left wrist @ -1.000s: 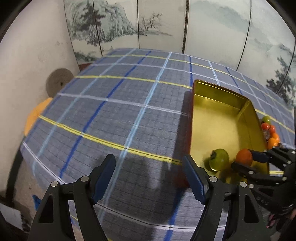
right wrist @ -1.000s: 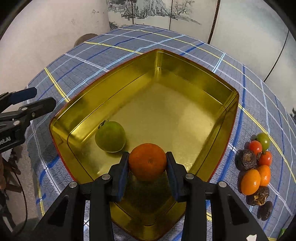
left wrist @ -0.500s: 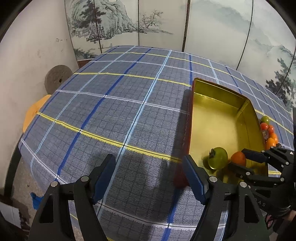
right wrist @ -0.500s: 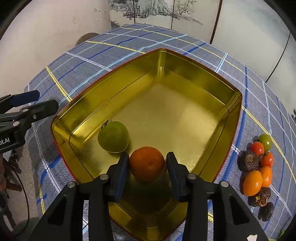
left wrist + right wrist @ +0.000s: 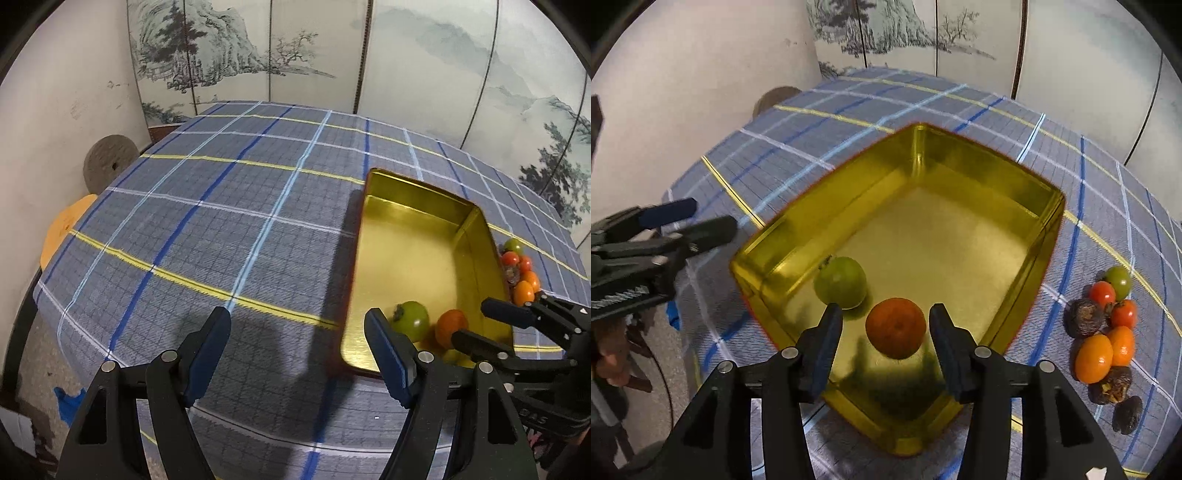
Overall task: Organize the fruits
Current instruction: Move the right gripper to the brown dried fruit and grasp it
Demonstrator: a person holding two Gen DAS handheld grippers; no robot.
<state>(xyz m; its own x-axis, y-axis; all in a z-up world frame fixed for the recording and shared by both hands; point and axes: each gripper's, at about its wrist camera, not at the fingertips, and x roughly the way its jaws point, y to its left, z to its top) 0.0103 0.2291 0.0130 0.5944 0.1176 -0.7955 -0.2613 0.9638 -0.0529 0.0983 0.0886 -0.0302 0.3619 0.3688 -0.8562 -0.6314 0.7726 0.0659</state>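
Observation:
A gold tin tray (image 5: 1049, 229) sits on the blue plaid tablecloth (image 5: 221, 221). Inside it lie a green fruit (image 5: 841, 282) and an orange tangerine (image 5: 895, 327). My right gripper (image 5: 884, 328) is open, its pads either side of the tangerine with gaps showing. The tray (image 5: 480, 236), green fruit (image 5: 412, 320) and tangerine (image 5: 450, 328) also show in the left wrist view, with the right gripper (image 5: 487, 325) over the tray's near end. My left gripper (image 5: 297, 350) is open and empty above the cloth, left of the tray.
A cluster of small fruits (image 5: 1104, 325), red, green, orange and dark brown, lies on the cloth right of the tray; it also shows in the left wrist view (image 5: 519, 266). A painted folding screen (image 5: 332, 48) stands behind the table. A round stone disc (image 5: 109, 164) leans against the left wall.
My right gripper has opened and let go of the tangerine, which now rests in the tray beside the green fruit. Both grippers have drawn back and risen a little.

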